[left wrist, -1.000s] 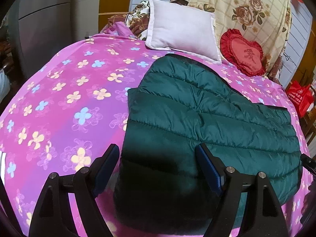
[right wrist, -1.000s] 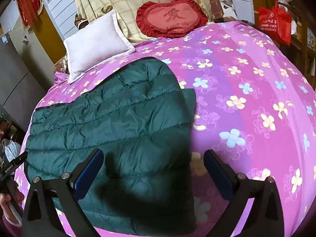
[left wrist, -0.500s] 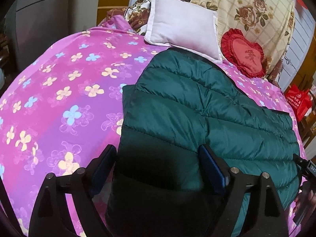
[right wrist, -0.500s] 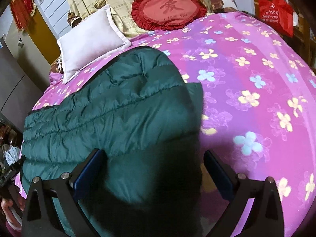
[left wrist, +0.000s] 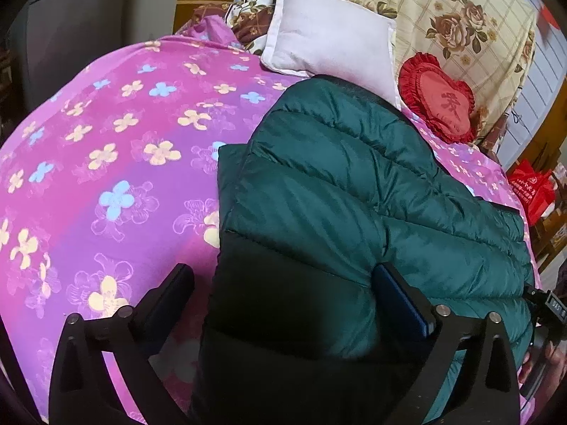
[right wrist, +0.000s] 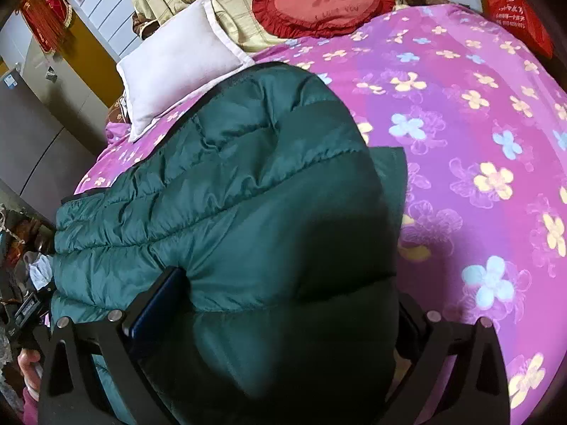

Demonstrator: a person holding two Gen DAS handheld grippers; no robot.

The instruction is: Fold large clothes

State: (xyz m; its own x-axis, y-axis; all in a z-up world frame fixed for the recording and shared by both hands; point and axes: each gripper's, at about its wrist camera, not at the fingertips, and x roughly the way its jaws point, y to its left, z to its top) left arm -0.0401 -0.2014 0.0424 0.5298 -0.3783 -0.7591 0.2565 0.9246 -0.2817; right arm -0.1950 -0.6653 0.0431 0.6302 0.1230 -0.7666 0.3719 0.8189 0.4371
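**Green puffer jacket between two open claws on the bed**

Green quilted jacket (left wrist: 354, 212) lies across the pink flowered bed cover (left wrist: 106, 163), folded into a long slab running from the near edge of the bed toward the white pillow (left wrist: 329, 49) at the head. A red heart-shaped cushion (left wrist: 439, 99) sits beside that pillow, against a rose-patterned cloth (left wrist: 460, 17).

The left claw (left wrist: 283, 294) is spread wide, its fingers straddling the near end of the jacket without pinching it. The right claw (right wrist: 287, 301) is likewise wide open around the jacket's near end, one finger pressed against the padding, the other at the jacket's edge over the bed cover. A red bag (right wrist: 517, 17) stands beyond the far corner of the bed.
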